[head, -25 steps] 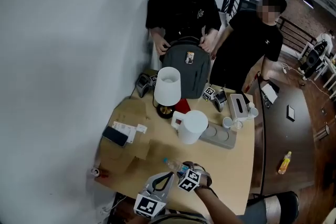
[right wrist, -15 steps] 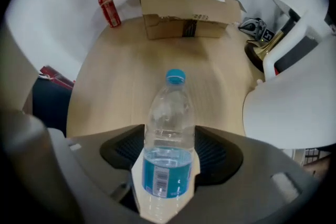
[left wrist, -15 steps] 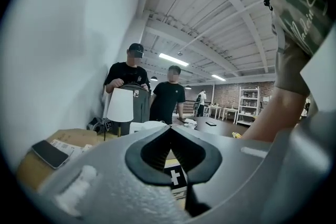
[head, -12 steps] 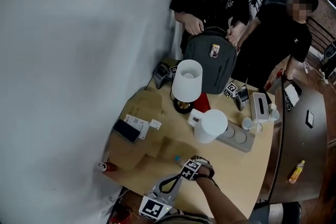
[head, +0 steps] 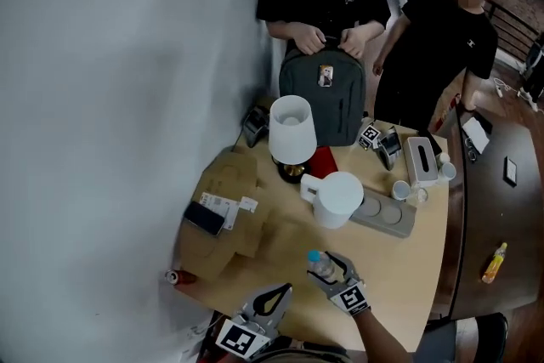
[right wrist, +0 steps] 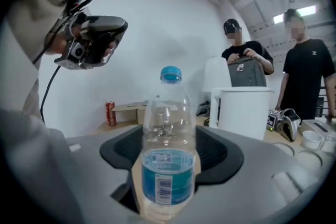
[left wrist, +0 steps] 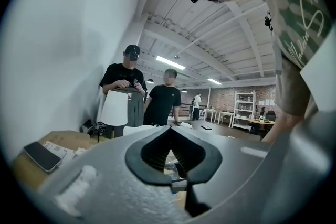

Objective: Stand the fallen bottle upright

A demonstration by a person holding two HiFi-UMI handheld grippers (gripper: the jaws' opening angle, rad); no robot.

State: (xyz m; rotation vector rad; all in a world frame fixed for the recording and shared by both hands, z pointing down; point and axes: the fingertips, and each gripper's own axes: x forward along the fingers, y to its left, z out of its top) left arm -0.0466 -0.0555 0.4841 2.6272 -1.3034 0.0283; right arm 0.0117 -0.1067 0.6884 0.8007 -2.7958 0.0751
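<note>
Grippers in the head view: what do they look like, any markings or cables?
Both the left gripper and right gripper have grey bodies with black-lined jaws. Each carries a white cube printed with black square markers. A black cable trails from the left one.

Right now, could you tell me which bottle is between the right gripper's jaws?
The clear, blue-capped bottle, upright on the light table; the yellow bottle is off on the dark table.

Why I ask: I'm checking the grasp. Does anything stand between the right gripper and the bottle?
Nothing visible does: the bottle stands upright between the parted jaws of the right gripper, with no other object there.
</note>
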